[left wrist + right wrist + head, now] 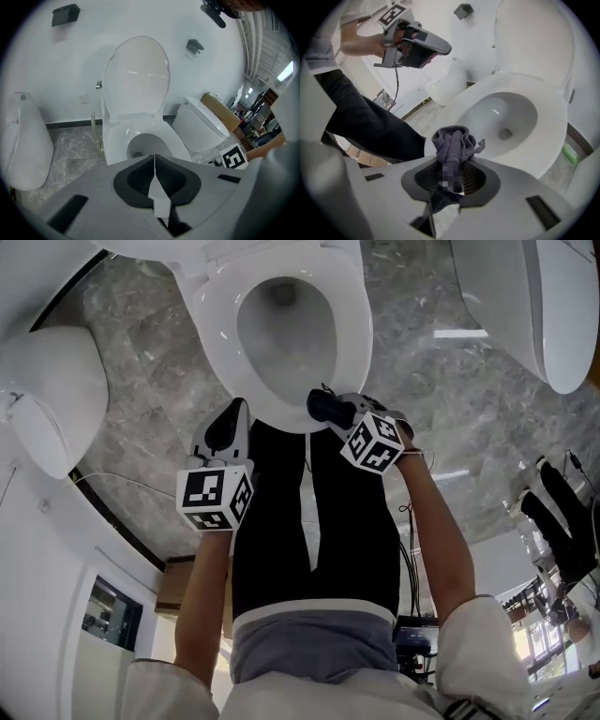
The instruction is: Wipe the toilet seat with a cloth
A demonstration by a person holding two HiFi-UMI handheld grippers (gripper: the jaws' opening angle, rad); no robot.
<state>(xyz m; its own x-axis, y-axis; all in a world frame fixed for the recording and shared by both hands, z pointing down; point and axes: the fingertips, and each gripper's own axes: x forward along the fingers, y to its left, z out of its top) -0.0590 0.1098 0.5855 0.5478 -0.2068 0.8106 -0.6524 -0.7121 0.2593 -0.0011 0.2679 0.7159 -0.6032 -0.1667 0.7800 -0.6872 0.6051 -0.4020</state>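
Right gripper (326, 409), clamped on grey cloth (452, 142): seat (354, 329) front rim just ahead and below, ring running away; left gripper (234, 415) closed, empty, alongside.

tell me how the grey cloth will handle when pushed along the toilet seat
Probably floppy: the cloth bunches in soft folds above the right gripper, which is shut on it. Likely light for its size, since a thin loose end sticks out sideways. It may slide easily on the glossy toilet seat.
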